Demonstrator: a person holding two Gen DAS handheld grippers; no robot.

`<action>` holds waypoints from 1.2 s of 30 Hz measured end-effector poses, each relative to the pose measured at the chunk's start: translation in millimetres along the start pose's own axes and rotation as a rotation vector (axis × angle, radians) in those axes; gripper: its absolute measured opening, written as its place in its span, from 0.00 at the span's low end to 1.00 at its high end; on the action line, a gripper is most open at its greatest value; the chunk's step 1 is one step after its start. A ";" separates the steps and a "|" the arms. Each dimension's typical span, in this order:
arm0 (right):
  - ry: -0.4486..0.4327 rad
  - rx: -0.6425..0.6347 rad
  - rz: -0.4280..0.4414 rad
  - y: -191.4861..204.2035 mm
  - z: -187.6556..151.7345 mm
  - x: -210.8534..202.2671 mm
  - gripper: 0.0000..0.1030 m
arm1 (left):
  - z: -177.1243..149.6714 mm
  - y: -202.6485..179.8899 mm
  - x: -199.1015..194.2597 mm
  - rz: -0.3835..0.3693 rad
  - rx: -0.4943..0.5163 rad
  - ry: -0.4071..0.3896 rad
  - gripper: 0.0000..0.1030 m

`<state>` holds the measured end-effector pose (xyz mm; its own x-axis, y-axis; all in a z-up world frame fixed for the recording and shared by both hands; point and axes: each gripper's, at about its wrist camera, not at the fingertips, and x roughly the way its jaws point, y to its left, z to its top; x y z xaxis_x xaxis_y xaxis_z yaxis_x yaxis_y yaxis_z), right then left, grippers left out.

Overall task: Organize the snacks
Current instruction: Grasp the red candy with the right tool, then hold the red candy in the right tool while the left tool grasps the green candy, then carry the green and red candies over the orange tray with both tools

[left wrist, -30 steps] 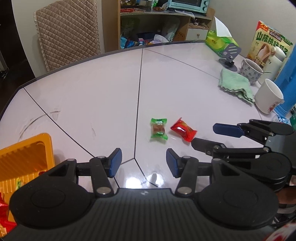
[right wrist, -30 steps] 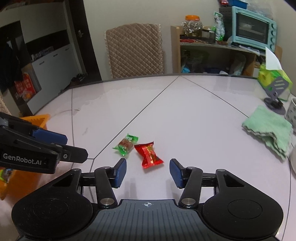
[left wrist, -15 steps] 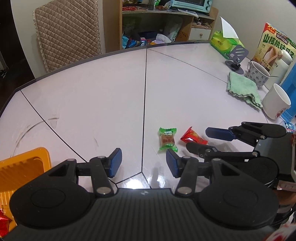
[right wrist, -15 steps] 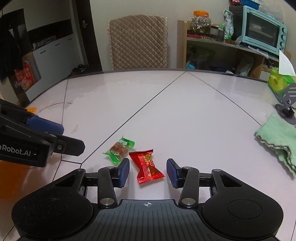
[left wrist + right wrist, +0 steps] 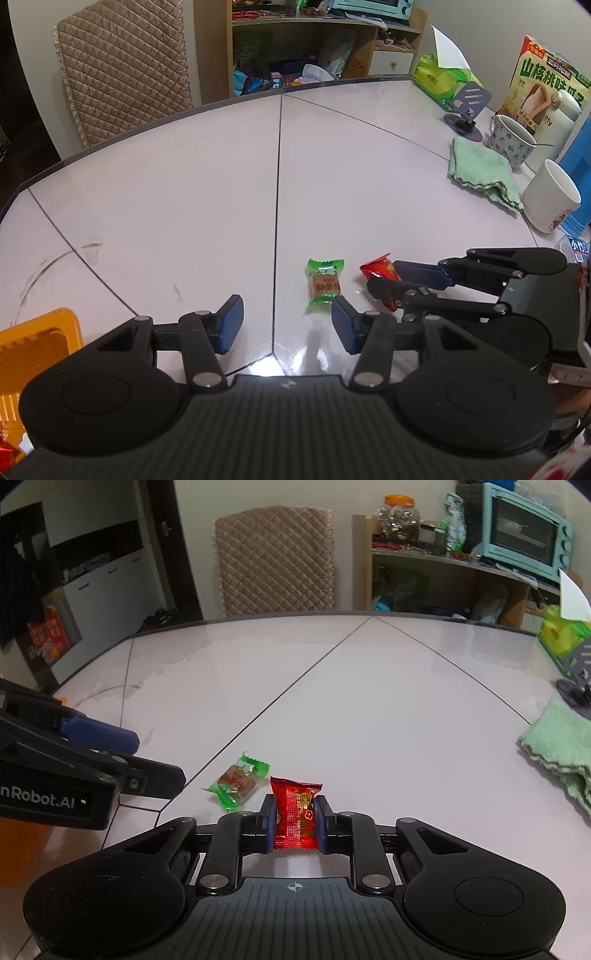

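Right gripper: its blue pads have just been closing and now press the two sides of the red-wrapped snack, which sits pinched between them on the white table. The upper crimped end of the wrapper stands clear just beyond the fingertips.

Left gripper: jaws parted, nothing between the pads, only bare table and a dark seam line beneath the gap. Just beyond and slightly right of its right fingertip lies the green-wrapped snack, flat on the table and untouched by either tool. In the right wrist view the same green-wrapped snack lies just left of the pinched red one, near it but apart.

To the left of the left gripper, at the near edge of the table, a corner of the orange tray is visible; its contents are mostly cut off by the frame.

Farther off, to the right of both grippers: a folded green cloth, a white mug, a patterned cup and a snack box. Beyond the far table edge stands a quilted chair back.
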<state>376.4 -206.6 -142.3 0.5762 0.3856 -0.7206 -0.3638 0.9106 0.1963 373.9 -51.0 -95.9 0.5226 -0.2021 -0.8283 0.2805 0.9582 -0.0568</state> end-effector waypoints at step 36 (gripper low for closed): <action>-0.058 0.232 -0.076 -35.2 -10.9 -62.1 0.20 | 9.4 -42.8 49.6 0.006 0.145 0.047 0.19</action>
<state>345.4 -264.1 -111.7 0.6392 0.3163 -0.7010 -0.1435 0.9446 0.2954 395.4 -103.9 -129.3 0.4874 -0.1836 -0.8537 0.3930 0.9192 0.0267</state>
